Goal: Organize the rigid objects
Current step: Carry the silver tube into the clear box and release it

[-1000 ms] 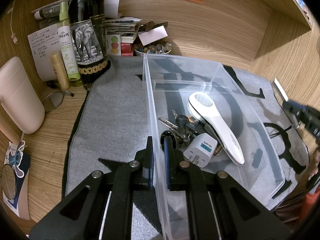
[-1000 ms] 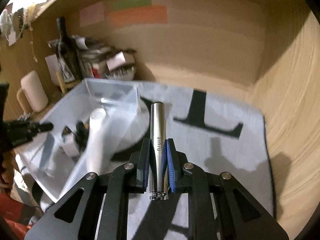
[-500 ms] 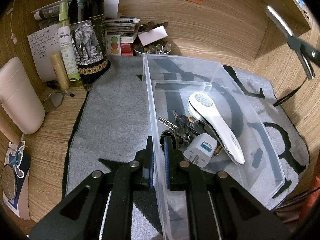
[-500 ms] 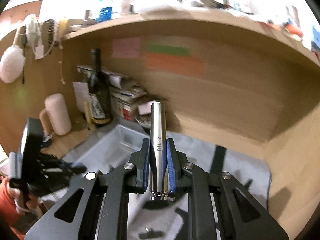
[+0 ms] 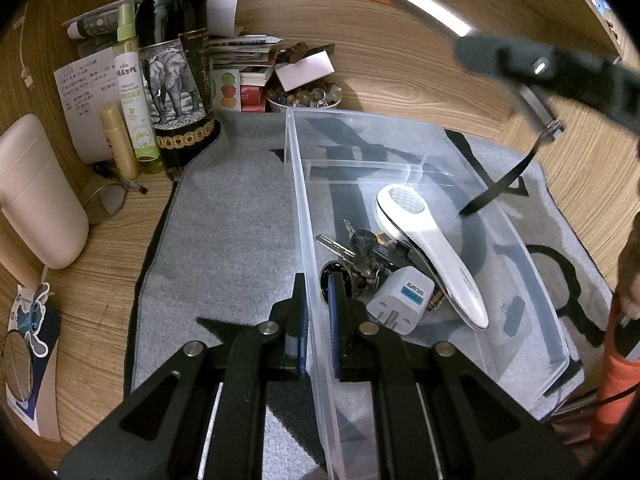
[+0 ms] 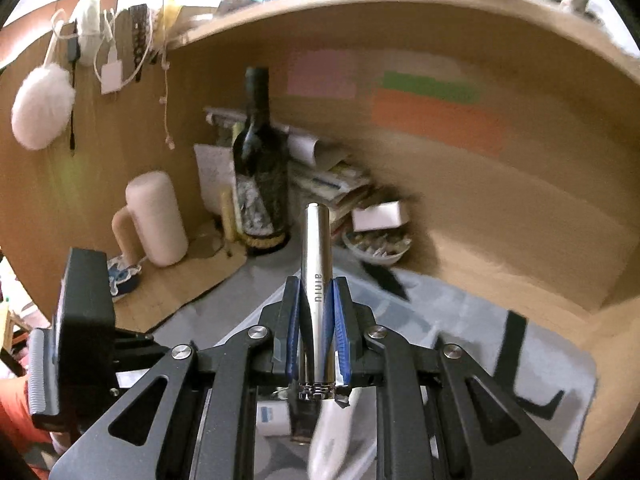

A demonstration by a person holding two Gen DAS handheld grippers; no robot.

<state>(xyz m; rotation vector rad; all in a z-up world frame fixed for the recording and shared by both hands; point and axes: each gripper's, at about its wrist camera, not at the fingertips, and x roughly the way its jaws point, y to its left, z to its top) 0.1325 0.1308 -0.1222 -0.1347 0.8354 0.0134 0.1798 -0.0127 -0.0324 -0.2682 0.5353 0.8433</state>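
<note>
A clear plastic bin (image 5: 532,268) sits on a grey mat. In it lie a white handheld device (image 5: 436,252), a bunch of keys (image 5: 360,248) and a white plug adapter (image 5: 400,300). My left gripper (image 5: 317,320) is shut on the bin's left wall near its front corner. My right gripper (image 6: 316,320) is shut on a silver metal tube (image 6: 318,280) and holds it high above the bin. It shows blurred in the left wrist view (image 5: 532,76), with the tube (image 5: 432,8) pointing up and left and a black strap hanging below it.
A dark wine bottle (image 5: 172,64), a green spray bottle (image 5: 134,88), papers and a bowl of small items (image 5: 304,98) stand along the back wall. A pink container (image 5: 36,196) stands at the left. Wooden walls close in at the back and right.
My right gripper has lifted the silver tube from low at the right to high over the bin and swung it leftward. My left gripper has stayed clamped on the bin wall.
</note>
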